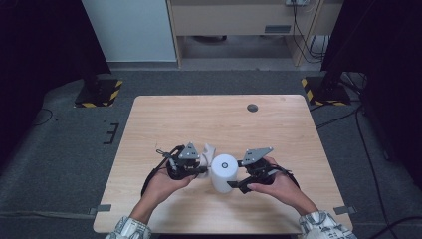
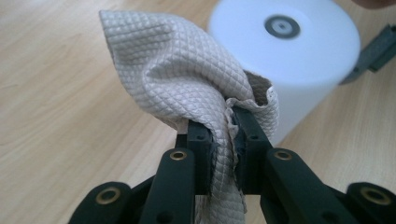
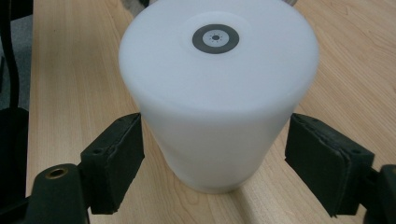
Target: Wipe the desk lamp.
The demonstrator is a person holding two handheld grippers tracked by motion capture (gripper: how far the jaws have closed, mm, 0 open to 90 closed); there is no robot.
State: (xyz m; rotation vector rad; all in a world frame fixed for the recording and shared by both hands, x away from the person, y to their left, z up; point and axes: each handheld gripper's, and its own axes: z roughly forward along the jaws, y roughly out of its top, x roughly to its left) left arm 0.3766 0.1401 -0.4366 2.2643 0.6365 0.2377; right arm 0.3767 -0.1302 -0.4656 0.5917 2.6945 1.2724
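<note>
Left hand-held gripper (image 1: 204, 171): jaws clamped on a fold of quilted beige cloth (image 2: 187, 79). In the left gripper view the cloth bunches up above the jaw tips and a strip hangs down between them. Right hand-held gripper (image 1: 233, 185): jaws spread wide, one on each side of a white cylinder (image 3: 217, 88), near its base. Right gripper view shows a gap on both sides, pads (image 3: 119, 158) not touching the wall.

Cylinder (image 1: 222, 172) stands upright on the bench (image 1: 199, 117), small grey disc centred on its top face. In the high view it sits between the two grippers, at about 6 o'clock from bench centre, toward the near edge. Cloth (image 1: 207, 151) is at roughly 10 o'clock from the cylinder, just beside it; can't tell if they touch. In the left gripper view the cylinder (image 2: 289, 56) is behind the cloth at about 1 o'clock.

Left hand (image 1: 166, 185) and right hand (image 1: 278, 185) come in from the near edge, patterned sleeves at the wrists. Dark round grommet (image 1: 253, 107) in the bench top at about 1 o'clock, near the far edge. Two hazard-striped stand bases (image 1: 98, 93) on the floor beyond the far corners.
</note>
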